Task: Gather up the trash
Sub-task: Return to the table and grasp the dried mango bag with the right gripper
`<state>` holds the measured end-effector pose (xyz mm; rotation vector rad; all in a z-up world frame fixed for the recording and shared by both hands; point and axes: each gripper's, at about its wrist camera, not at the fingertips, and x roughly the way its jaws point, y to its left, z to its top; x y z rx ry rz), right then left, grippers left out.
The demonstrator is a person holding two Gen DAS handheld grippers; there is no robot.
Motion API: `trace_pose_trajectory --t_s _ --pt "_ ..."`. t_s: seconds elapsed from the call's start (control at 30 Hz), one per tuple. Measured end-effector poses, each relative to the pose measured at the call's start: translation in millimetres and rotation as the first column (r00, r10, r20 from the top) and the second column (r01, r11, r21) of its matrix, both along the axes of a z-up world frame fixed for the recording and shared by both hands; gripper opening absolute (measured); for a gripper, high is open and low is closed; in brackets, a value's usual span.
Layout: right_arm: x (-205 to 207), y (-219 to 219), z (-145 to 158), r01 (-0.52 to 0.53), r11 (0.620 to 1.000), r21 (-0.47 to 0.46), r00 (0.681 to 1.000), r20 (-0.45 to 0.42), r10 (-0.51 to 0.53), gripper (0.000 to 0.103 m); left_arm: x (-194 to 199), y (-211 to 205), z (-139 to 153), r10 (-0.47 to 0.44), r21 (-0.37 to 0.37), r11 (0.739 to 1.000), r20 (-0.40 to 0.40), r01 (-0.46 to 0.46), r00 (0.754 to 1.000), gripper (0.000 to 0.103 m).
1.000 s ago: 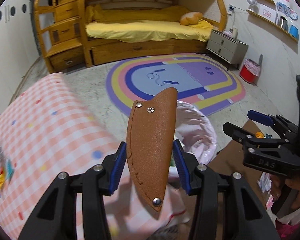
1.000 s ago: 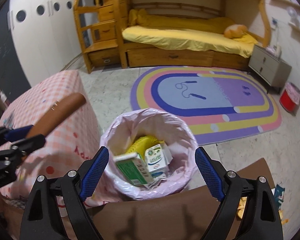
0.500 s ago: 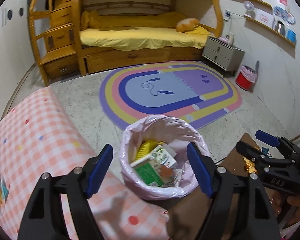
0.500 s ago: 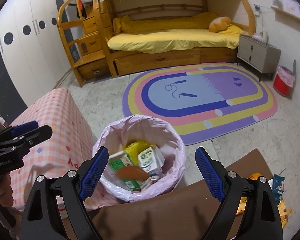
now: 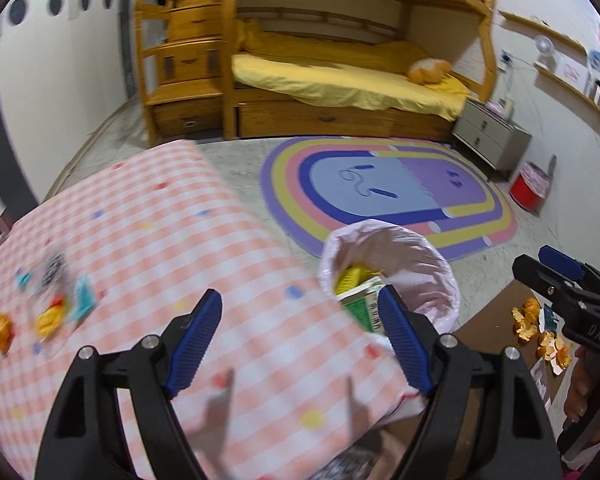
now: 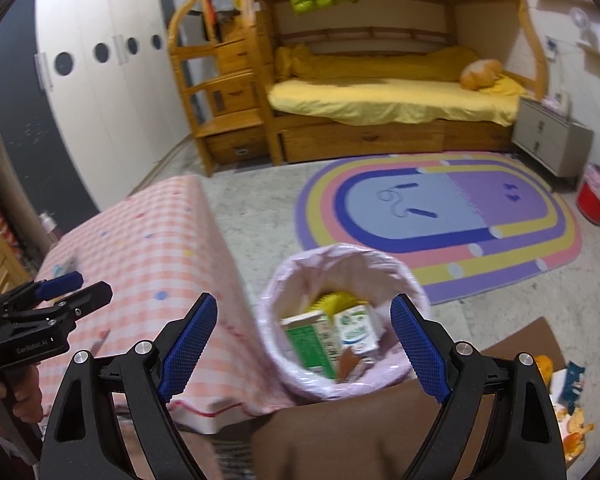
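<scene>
A bin with a pink liner stands on the floor beside the checked table; it holds a green carton, a white carton, something yellow and a brown sheath. It also shows in the left wrist view. My left gripper is open and empty over the pink checked tablecloth. My right gripper is open and empty above the bin. Wrappers and orange peel lie on the cloth at the left. More orange peel lies on a brown surface at the right.
A brown board lies below the right gripper. A rainbow rug covers the floor beyond the bin. A wooden bunk bed, a grey nightstand and a red bin stand at the back.
My left gripper let go of the brown sheath, which now lies in the bin. The left gripper then swung left over the checked table. The right gripper stayed open above the bin.
</scene>
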<state>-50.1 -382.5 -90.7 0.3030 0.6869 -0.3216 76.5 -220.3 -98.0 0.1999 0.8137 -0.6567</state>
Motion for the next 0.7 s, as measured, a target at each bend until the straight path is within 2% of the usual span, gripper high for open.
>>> trace_pose_trajectory --t_s 0.27,0.4,0.5,0.7 --pt "41 71 5 -0.203 0.979 -0.025 0.979 -0.023 0.202 0.088 8 85 6 0.186 0.019 0.982 0.025 -0.186 0.982 0.081" --pt "61 109 11 -0.298 0.953 -0.049 0.954 -0.03 0.297 0.087 16 134 2 0.291 0.037 0.956 0.034 -0.292 0.956 0.084" --pt "78 140 14 -0.379 0.922 -0.078 0.925 -0.04 0.377 0.08 20 166 -1 0.366 0.035 0.929 0.036 -0.367 0.93 0.085" --pt "117 196 5 -0.506 0.858 -0.083 0.862 -0.082 0.5 0.054 34 227 -7 0.487 0.045 0.871 0.039 -0.489 0.872 0.085"
